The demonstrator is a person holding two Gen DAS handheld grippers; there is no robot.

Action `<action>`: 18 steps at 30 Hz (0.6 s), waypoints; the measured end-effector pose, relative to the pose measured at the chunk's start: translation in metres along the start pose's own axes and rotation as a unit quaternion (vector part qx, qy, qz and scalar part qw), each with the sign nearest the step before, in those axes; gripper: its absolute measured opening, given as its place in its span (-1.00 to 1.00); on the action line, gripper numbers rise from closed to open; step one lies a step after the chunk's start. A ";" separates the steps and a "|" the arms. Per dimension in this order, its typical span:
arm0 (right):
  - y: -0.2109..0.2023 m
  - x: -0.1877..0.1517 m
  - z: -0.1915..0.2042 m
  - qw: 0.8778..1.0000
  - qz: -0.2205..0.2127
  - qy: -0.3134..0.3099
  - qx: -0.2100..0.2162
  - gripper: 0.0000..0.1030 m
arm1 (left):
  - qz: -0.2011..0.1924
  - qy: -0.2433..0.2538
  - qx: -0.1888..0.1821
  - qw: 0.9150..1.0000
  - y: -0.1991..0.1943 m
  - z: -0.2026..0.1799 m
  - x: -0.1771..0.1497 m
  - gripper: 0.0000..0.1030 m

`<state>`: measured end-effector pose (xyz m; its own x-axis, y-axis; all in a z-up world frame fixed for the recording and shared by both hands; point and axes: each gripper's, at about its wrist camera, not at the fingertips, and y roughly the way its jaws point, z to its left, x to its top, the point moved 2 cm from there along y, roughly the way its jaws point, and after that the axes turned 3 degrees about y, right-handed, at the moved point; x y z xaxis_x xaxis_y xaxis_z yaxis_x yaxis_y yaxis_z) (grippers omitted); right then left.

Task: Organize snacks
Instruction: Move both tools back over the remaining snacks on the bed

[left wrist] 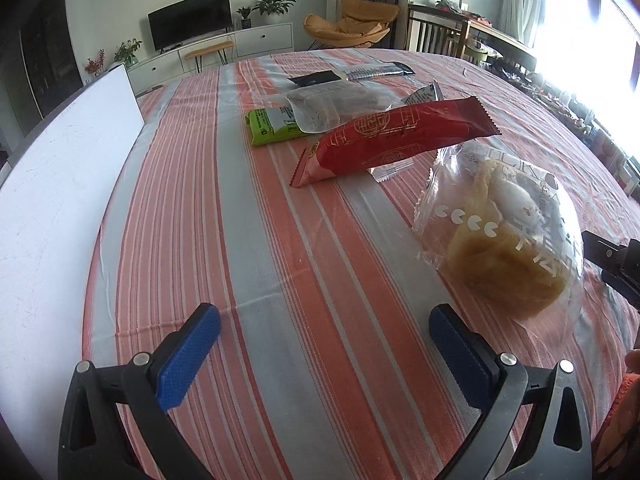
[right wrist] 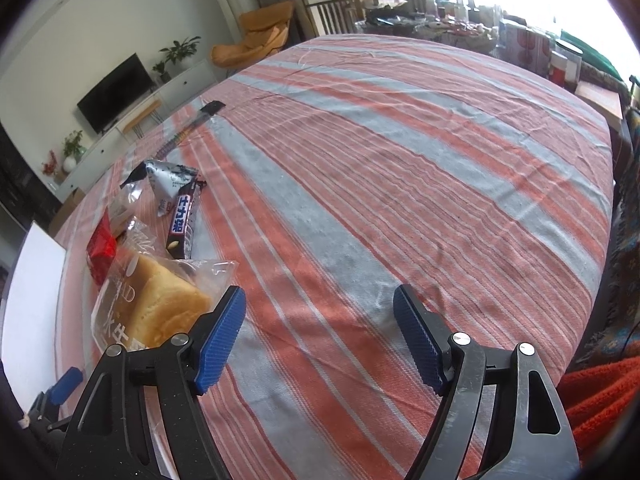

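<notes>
- Striped tablecloth (left wrist: 280, 240), red and grey, covers the table; all snacks lie on it.
- White board (left wrist: 60, 184) stands along the cloth's left edge in the left wrist view.
- Clear bread bag (left wrist: 504, 240) holds a tan bread slice; it sits just right of the left gripper (left wrist: 324, 328).
- Red packet (left wrist: 396, 140), sealed, lies beyond the bread bag, one end propped on other wrappers.
- Clear pouch (left wrist: 332, 108) behind it holds something brownish, possibly pastry; it overlaps a green packet (left wrist: 268, 126).
- Dark chocolate bar (right wrist: 184, 220) lies beside a silver sachet (right wrist: 170, 184).
- Left gripper: jaws apart, nothing between.
- Right gripper (right wrist: 320, 320): jaws wide apart, empty, bread bag beside its left finger.
</notes>
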<state>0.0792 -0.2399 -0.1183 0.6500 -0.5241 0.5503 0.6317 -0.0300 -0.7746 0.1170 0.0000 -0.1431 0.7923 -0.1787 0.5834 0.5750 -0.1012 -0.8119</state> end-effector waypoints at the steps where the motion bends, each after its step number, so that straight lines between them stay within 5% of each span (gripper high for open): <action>1: 0.000 0.000 0.000 1.000 0.001 0.000 0.001 0.56 | 0.000 0.000 0.000 1.000 0.000 0.000 0.000 1.00; 8: 0.000 0.004 -0.004 0.999 0.029 -0.015 0.022 0.57 | 0.000 0.000 0.000 1.000 0.000 0.000 0.000 1.00; 12: -0.006 -0.005 -0.009 0.998 -0.004 -0.027 0.052 0.57 | 0.000 0.000 0.000 1.000 0.000 0.000 0.000 1.00; 18: -0.002 -0.006 0.002 0.998 -0.010 -0.055 0.025 0.64 | 0.000 0.000 0.001 1.000 0.000 0.000 0.000 1.00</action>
<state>0.0752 -0.2349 -0.1198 0.6780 -0.4264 0.5988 0.6637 0.0048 -0.7480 0.1167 -0.0003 -0.1430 0.7921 -0.1792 0.5835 0.5754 -0.0999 -0.8118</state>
